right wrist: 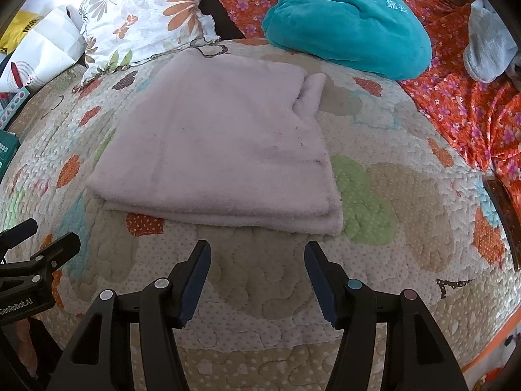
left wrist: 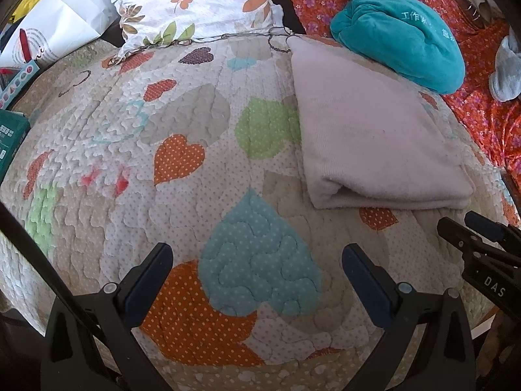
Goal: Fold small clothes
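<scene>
A pale pink garment (right wrist: 221, 150) lies folded into a flat rectangle on the heart-patterned quilt (right wrist: 390, 228); it also shows in the left wrist view (left wrist: 374, 130) at the right. My right gripper (right wrist: 257, 260) is open and empty, just short of the garment's near edge. My left gripper (left wrist: 257, 260) is open and empty over the bare quilt (left wrist: 195, 114), left of the garment. The right gripper's tip (left wrist: 469, 231) shows at the left view's right edge; the left gripper (right wrist: 39, 244) shows at the right view's left edge.
A teal plush bundle (right wrist: 345, 19) lies behind the garment on an orange floral sheet (right wrist: 462, 97). A floral pillow (right wrist: 140, 13) and white paper bags (right wrist: 42, 49) are at the back left. A grey cloth (right wrist: 488, 42) is at the far right. Boxes (left wrist: 9, 137) sit at the left edge.
</scene>
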`<state>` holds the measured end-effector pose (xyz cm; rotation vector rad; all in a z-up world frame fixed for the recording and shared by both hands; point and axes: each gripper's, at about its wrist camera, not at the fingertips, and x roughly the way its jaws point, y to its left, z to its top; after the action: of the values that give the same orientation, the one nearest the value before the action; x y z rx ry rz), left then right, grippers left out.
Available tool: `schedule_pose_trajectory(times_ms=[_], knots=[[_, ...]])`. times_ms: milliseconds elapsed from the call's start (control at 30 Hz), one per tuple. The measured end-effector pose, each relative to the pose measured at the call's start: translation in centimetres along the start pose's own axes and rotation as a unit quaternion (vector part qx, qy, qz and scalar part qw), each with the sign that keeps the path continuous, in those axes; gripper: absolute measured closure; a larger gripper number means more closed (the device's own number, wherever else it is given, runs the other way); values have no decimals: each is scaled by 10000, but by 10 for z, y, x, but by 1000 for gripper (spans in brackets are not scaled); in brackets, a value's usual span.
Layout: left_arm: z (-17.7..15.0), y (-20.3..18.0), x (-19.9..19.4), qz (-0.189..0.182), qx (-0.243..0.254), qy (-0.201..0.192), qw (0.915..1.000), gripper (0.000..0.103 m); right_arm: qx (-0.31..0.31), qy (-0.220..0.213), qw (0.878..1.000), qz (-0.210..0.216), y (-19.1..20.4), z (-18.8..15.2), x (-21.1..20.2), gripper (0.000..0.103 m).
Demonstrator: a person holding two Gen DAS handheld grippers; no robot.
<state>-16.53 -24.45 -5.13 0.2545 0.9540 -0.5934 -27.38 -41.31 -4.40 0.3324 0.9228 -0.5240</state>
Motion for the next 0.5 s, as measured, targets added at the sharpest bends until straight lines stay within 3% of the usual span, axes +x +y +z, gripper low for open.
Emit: schedule_pose_trajectory(times_ms=[500], knots=[[-2, 1, 3, -87, -18, 93, 9999, 0, -35, -8, 10000, 13, -5, 1, 2, 38]])
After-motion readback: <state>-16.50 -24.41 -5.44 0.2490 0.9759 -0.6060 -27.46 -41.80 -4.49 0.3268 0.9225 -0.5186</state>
